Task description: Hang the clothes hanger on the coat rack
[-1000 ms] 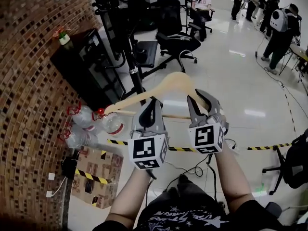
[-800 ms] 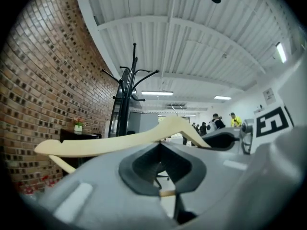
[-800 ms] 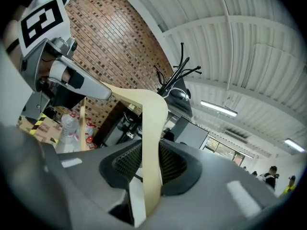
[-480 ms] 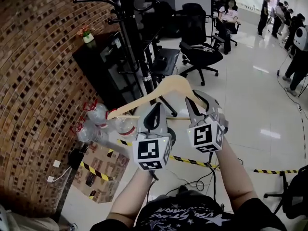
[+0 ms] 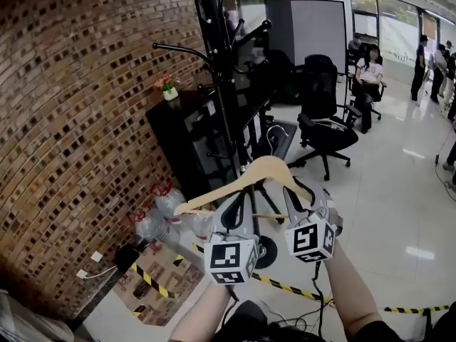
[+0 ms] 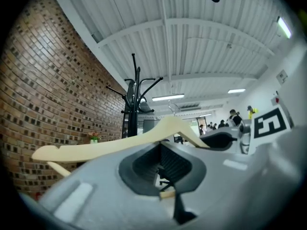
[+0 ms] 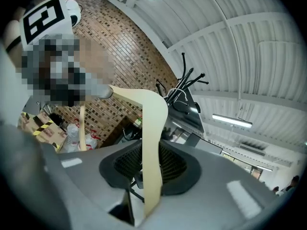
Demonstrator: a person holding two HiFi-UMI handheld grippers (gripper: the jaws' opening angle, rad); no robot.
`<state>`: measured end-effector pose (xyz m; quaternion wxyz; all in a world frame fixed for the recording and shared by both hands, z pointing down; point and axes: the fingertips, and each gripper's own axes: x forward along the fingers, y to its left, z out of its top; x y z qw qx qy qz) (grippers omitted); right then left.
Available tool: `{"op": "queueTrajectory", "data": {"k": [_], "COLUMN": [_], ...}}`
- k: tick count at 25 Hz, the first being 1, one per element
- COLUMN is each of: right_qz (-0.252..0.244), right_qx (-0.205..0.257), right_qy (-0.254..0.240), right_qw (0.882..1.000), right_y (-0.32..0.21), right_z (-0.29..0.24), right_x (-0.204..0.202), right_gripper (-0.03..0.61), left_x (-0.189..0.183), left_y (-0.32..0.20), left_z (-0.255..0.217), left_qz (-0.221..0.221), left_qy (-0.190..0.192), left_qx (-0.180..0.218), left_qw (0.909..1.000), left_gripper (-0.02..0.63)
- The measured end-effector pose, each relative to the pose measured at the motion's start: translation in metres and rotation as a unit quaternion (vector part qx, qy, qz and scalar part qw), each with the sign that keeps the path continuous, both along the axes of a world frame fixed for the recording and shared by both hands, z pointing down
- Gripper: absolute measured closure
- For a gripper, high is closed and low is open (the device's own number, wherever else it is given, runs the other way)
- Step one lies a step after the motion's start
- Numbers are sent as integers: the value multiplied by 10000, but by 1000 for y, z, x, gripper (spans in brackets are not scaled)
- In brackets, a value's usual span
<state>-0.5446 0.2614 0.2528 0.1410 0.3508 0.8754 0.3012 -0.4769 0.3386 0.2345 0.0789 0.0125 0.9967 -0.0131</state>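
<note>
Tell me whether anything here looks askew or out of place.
The wooden hanger, gripped by the left gripper and the right gripper, sits tilted, its left end lower. Plastic bottles lie in a heap on the floor against the brick wall, near the coat rack. Nothing looks damaged.

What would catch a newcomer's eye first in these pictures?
The pale wooden hanger, held up mid-frame by both grippers: the left gripper clamps its lower bar, the right gripper its sloping arm. Right behind it rises the black coat rack, beside the brick wall on the left.
</note>
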Motion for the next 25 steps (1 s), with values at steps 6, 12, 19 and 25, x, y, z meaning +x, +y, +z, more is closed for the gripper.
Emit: {"op": "queueTrajectory", "data": {"k": [6,12,19,25], "right_qz": [-243,-341,-290,-45], "right_qx": [76,51,140,149], "right_qy": [-472,-700,-956,-965], "right_qw": [9986,9970,9949,9952], "right_y": [24,61,107,119], "right_z": [-49,-98,-146,-180], "right_x": [-10,-20,-37,-54], "right_gripper": [476,476,476,476], "left_x": [-7,-21,-46,-61], "left_y": [9,40,78,103], "left_z": [-35,-66,-122,-162], "left_qz": [-32,-45,142,536], "left_qy": [-253,-388,-530,-499], "left_qx": [-78,-26,-157,24], "left_qw": [9996,9992,9984,9973], "left_gripper": [609,609,609,609]}}
